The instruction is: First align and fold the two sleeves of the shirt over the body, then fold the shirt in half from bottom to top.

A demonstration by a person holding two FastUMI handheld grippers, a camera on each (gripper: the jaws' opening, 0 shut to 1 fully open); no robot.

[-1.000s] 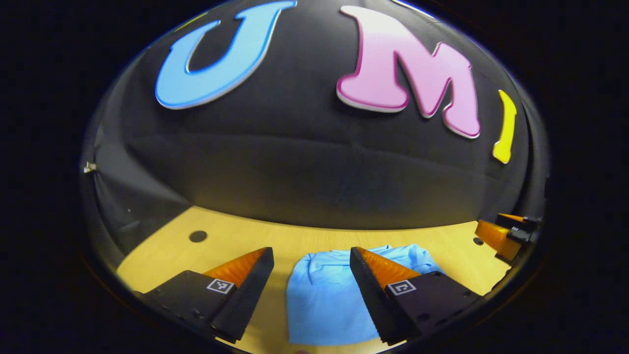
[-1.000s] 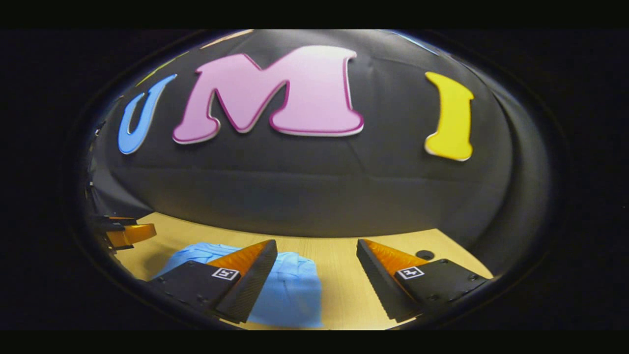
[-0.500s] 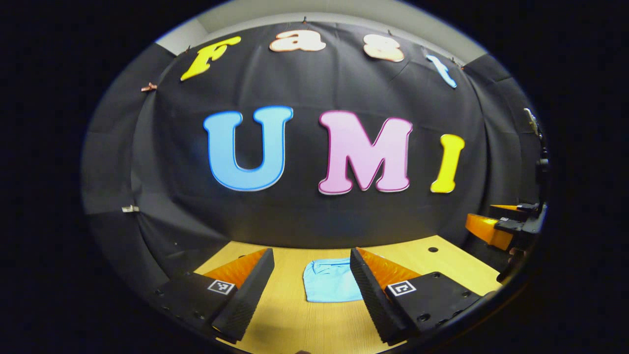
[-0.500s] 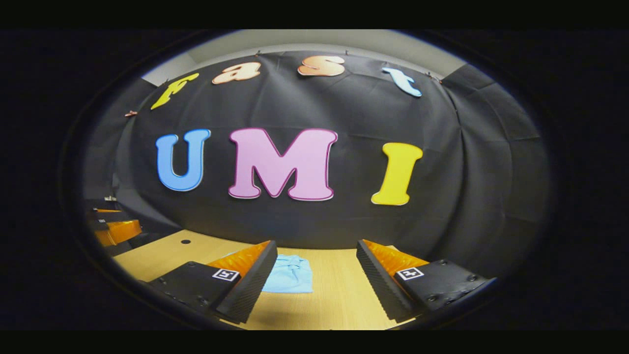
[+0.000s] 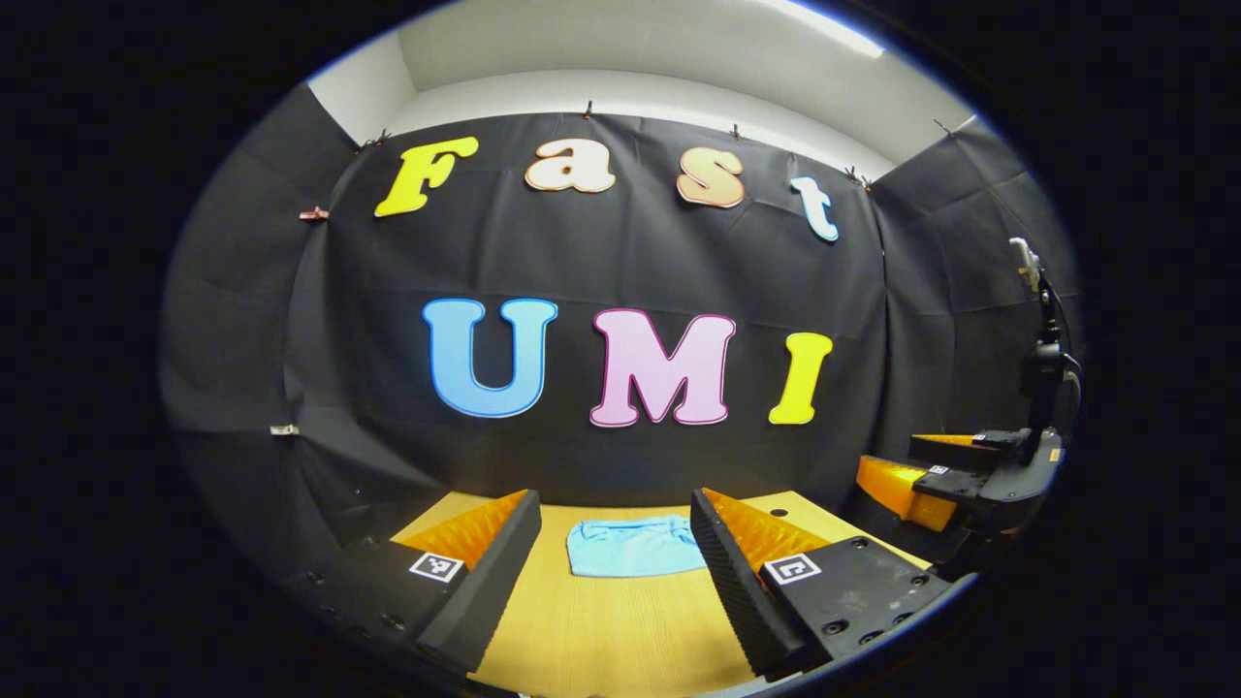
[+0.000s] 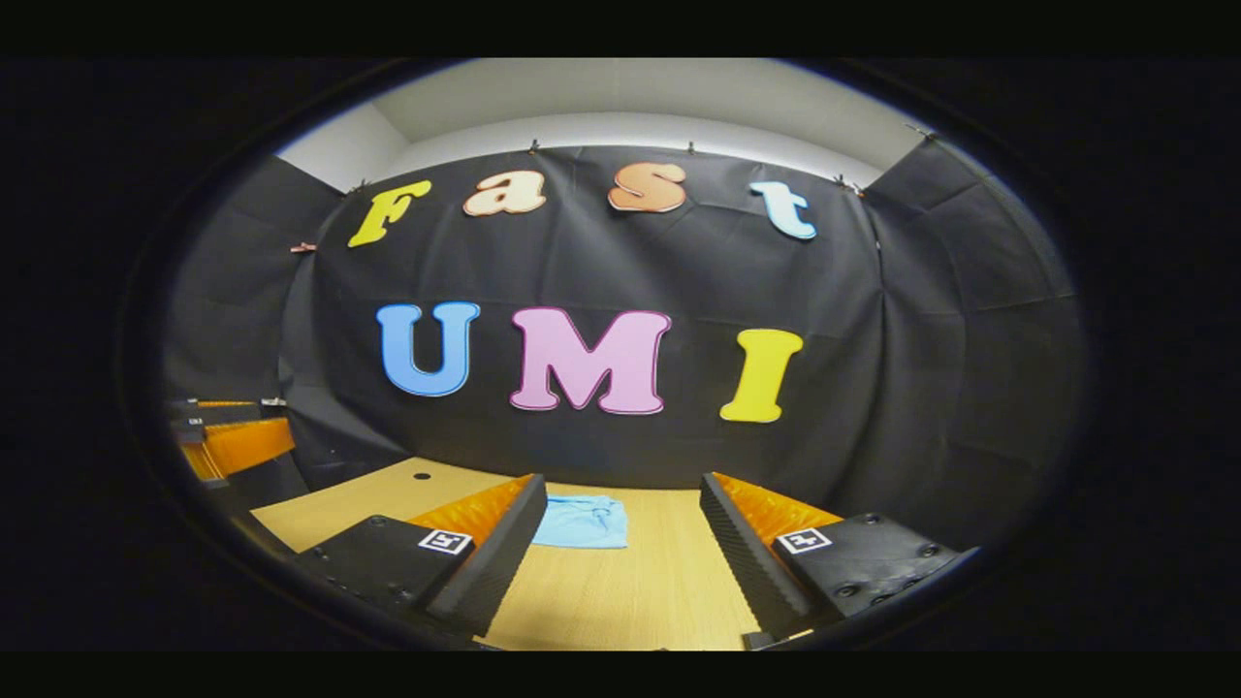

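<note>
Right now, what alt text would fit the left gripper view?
A folded light blue shirt lies on a wooden table, seen between the open fingers of the left gripper. The right gripper hangs off to the side, before a black cloth wall.

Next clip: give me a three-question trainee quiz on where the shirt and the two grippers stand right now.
1. True or false: the left gripper is shut on the shirt.
2. What does the shirt lie on: A the wooden table, B the floor, C a chair?
3. Fill in: the right gripper holds its fingers ____.

Key:
1. False: it is open, and the folded shirt lies beyond it on the table.
2. A.
3. Open, with nothing between them.
</note>
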